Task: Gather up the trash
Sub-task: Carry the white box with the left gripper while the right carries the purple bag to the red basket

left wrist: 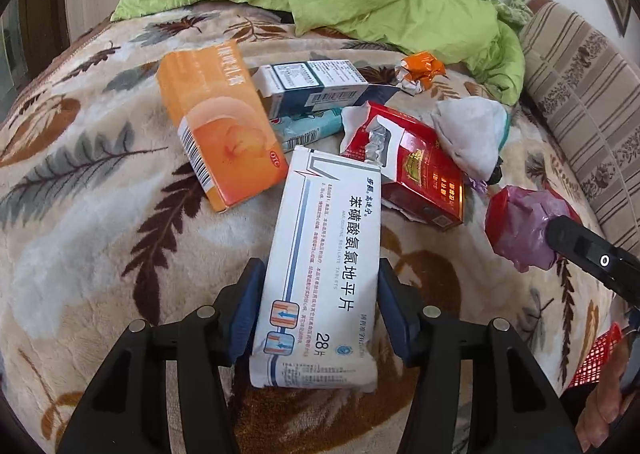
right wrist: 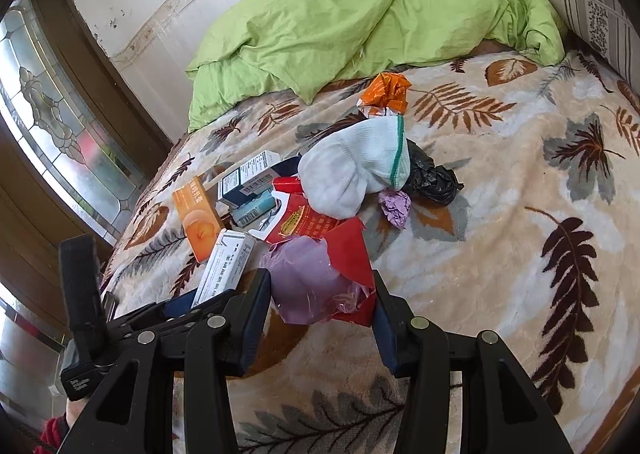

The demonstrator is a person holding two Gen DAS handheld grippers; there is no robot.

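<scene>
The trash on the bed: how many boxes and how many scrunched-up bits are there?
Boxes: 5 (white, orange, dark blue, teal, red)
Scrunched wrappers and bags: 4 (orange, black, small purple, pink-and-red)
White sock: 1
Total: 10

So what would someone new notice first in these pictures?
Probably the white medicine box clamped in the left hand-held gripper, and the red and purple plastic bag gripped by the right hand-held gripper. Behind them, boxes and wrappers litter the leaf-print blanket.
</scene>
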